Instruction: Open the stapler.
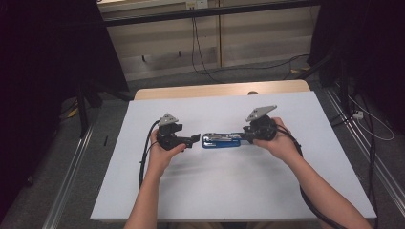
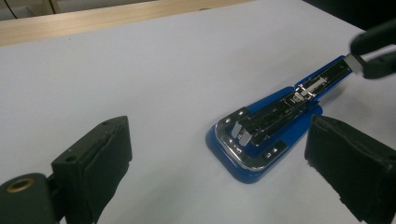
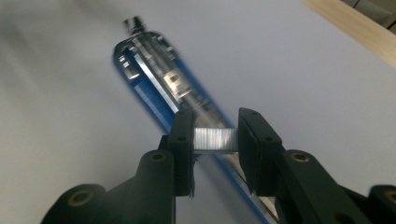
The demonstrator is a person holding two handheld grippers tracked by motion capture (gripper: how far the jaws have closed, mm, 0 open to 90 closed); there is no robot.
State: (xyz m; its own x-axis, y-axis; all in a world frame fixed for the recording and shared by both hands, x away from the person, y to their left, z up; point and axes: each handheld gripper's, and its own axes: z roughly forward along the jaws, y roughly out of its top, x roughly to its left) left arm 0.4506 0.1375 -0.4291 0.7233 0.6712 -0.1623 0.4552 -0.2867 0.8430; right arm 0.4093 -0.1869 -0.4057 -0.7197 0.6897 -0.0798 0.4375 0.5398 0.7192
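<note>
Blue stapler [image 1: 220, 140] lying opened flat mid-bench [image 1: 229, 191]; right tool [image 3: 215, 140] clamped on a staple strip [image 3: 215, 139] above its far end; left tool [image 2: 215, 154] gaping, empty, just beside its base.

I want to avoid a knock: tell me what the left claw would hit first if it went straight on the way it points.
Probably the near, rounded end of the opened blue stapler. The left claw stands open just short of it, with bare white table between. Depth is hard to judge.

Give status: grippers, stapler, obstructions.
Left gripper open, beside the open blue stapler. Right gripper shut on staple strip above stapler's far end. White table, nothing in the way.
</note>
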